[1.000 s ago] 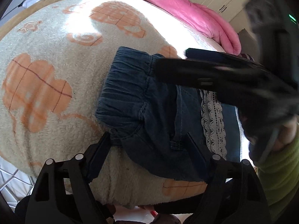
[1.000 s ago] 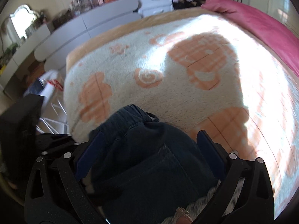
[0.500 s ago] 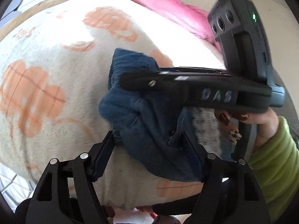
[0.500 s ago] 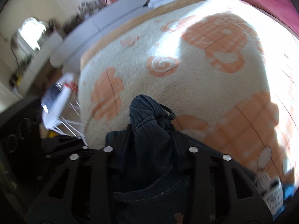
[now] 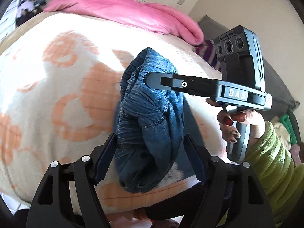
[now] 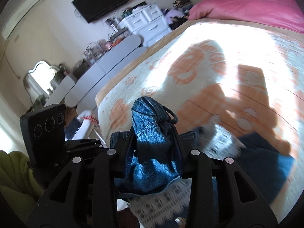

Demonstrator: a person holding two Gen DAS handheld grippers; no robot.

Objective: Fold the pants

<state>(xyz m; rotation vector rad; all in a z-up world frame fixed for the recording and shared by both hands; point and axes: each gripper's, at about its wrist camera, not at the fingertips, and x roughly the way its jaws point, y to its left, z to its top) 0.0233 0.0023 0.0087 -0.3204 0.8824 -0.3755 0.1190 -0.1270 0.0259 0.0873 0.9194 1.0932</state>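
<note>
The blue denim pants [image 5: 150,117] with a white lace hem [image 6: 161,203] hang bunched above the cream and orange blanket [image 5: 57,79]. My right gripper [image 6: 155,138] is shut on the bunched waistband [image 6: 150,125] and holds it up; it shows in the left wrist view [image 5: 150,79] coming in from the right. My left gripper [image 5: 150,152] has its jaws wide apart on either side of the hanging cloth; the pants hang between the fingers without being pinched. The rest of the pants [image 6: 262,155] lies on the blanket.
A pink duvet [image 5: 133,15] lies along the far side of the bed. A white dresser [image 6: 146,22], a grey footboard bench [image 6: 98,70], a mirror [image 6: 41,76] and a wall TV [image 6: 102,1] stand beyond the bed's end.
My right gripper has shut on the waistband and lifted it, so the pants went from lying flat to hanging bunched. My left gripper stayed open and rose with the cloth.
</note>
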